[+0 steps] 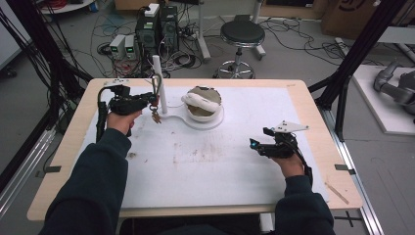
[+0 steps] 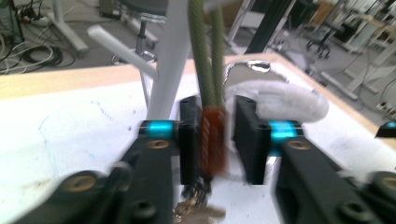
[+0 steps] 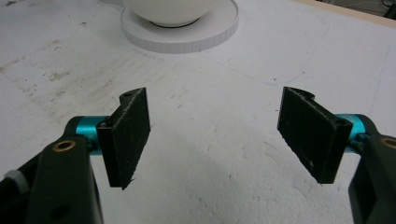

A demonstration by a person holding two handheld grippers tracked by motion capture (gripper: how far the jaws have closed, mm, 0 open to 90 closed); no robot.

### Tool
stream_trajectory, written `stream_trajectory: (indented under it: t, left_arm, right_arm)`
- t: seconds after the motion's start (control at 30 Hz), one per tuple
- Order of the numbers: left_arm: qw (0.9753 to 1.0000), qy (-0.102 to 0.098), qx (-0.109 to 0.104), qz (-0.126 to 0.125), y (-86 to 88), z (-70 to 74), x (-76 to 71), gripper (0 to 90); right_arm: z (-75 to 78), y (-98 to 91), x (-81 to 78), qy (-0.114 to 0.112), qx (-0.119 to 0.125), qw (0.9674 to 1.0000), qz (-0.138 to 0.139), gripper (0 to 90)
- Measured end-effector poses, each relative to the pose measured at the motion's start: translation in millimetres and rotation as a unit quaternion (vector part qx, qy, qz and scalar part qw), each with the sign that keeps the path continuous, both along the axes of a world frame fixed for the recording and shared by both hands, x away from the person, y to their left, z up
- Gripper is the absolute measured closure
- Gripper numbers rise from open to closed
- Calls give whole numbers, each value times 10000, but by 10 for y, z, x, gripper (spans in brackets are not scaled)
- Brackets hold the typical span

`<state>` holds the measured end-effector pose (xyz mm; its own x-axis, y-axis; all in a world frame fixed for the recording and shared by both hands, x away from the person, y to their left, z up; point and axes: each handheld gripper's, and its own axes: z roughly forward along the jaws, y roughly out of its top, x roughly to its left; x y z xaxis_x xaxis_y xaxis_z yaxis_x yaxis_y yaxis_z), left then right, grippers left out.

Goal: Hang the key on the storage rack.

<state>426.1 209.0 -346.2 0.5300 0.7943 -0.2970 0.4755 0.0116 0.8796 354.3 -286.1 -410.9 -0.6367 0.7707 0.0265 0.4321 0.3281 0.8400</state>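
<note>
A green cord loop (image 1: pixel 156 85) hangs from a peg of the white stand (image 1: pixel 161 90) at the table's back left, with a red-brown wrapped end (image 2: pixel 213 140) and keys (image 1: pixel 156 116) below. My left gripper (image 1: pixel 153 102) reaches it from the left. In the left gripper view the wrapped end sits between the jaws (image 2: pixel 215 140); it lies against the left pad, and a gap shows before the right pad, so the gripper is open. My right gripper (image 1: pixel 255 145) rests low at the front right, wide open (image 3: pixel 215 135) over bare table.
A white bowl (image 1: pixel 202 105) holding a rolled white cloth (image 2: pixel 285 100) stands on a round white base (image 3: pixel 187 37) right of the stand. The white mat (image 1: pixel 205 161) covers the wooden table. A stool (image 1: pixel 242 34) and cables lie on the floor beyond.
</note>
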Motion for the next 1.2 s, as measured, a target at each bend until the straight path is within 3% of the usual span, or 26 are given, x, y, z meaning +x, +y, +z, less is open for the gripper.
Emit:
stream_trajectory:
  t: [0.17,0.4,0.47,0.53,0.6,0.63,0.67,0.87,1.2]
  left_arm:
    - [9998,-156,-42,96,55,-82,-97,459]
    - [9989,-377,154,234,182,-382,-343,231]
    - [9987,-410,163,243,199,-416,-381,223]
    - [9982,-530,110,253,240,-520,-511,206]
    - [9986,-475,196,148,243,-525,-537,206]
    - [9980,-574,234,81,242,-533,-577,218]
    - [9966,-807,175,-60,236,-545,-667,227]
    - [9929,-1155,244,-149,203,-605,-841,237]
    - [9921,-1204,349,-107,197,-702,-955,232]
  right_arm:
    - [0,-19,-9,8,7,10000,-32,257]
    - [-3,-10,-6,11,-10,10000,-23,257]
    - [-7,-7,0,7,-19,10000,-38,257]
    - [-12,-9,4,33,-12,10000,-73,256]
    - [-13,-13,6,41,-8,9999,-92,254]
    - [-17,-20,12,74,6,9999,-148,230]
    - [-20,-26,17,57,4,9999,-155,224]
    - [-14,-46,18,34,-27,9996,-264,216]
    - [8,-155,-52,-97,-32,9992,-383,215]
